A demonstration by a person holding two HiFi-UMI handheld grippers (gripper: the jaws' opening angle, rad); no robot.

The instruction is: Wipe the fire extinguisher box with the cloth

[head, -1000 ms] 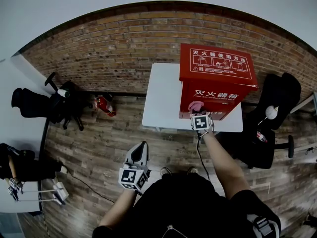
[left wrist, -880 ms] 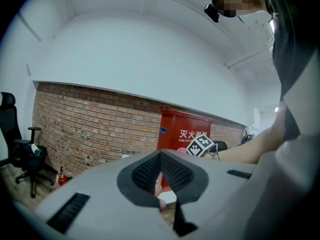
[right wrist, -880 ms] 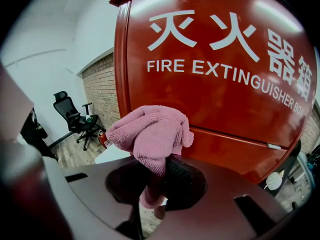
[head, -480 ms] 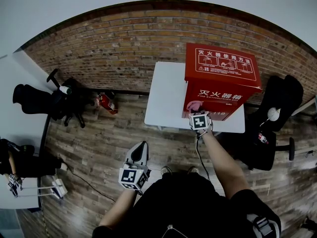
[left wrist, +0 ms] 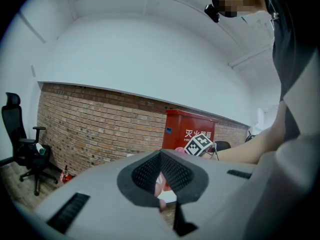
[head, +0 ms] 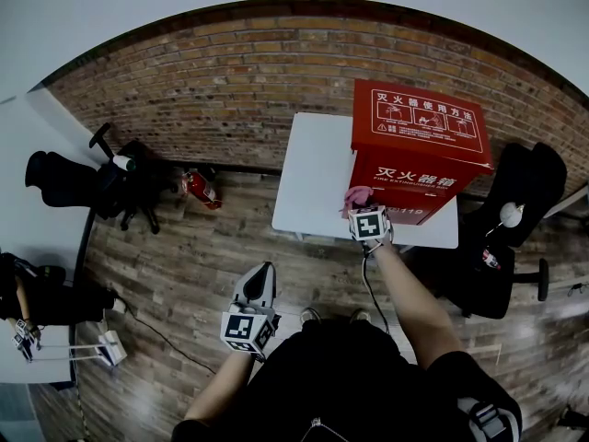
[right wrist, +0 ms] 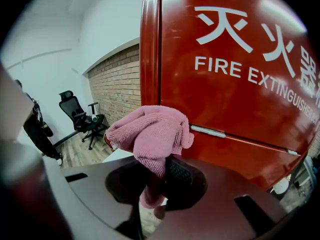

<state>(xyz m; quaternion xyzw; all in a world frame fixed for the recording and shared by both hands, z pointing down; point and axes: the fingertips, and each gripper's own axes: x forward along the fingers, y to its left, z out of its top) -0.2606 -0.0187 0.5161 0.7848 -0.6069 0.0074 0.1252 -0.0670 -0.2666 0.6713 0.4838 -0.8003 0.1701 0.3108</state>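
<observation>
Surroundings, left to right in the head view: black office chair (head: pixel 69 178) at far left; small red extinguisher (head: pixel 198 188) on the plank floor (head: pixel 184 256), at the foot of the brick wall (head: pixel 221 90); white table (head: pixel 313 178) against that wall; second black chair (head: pixel 515 219) near the table's right end. Nothing stands between my tongs and the work.

Entry, my left gripper (head: pixel 266 273): held low over the floor, well apart from the table, jaws together with nothing in them.

Entry, red fire extinguisher box (head: pixel 419 145): upright on the right half of the table, white pictograms on the lid, white lettering on the front.

Entry, my right gripper (head: pixel 361 208): at the lower left corner of the box front, jaws clamped on the pink cloth (head: pixel 357 195). The cloth bunches out past the jaw tips, up against the front near its left edge. Whether it truly touches, I cannot tell.

Views compared: the right gripper view alone shows the terry weave of the cloth, a tail of it hanging down between the jaws, and a silver strip (right wrist: pixel 240 140) across the box front just beside the bunch. The left gripper view alone shows my right gripper from behind and below, in front of the lettered face. The head view alone shows both tongs at once and the table under the box.
</observation>
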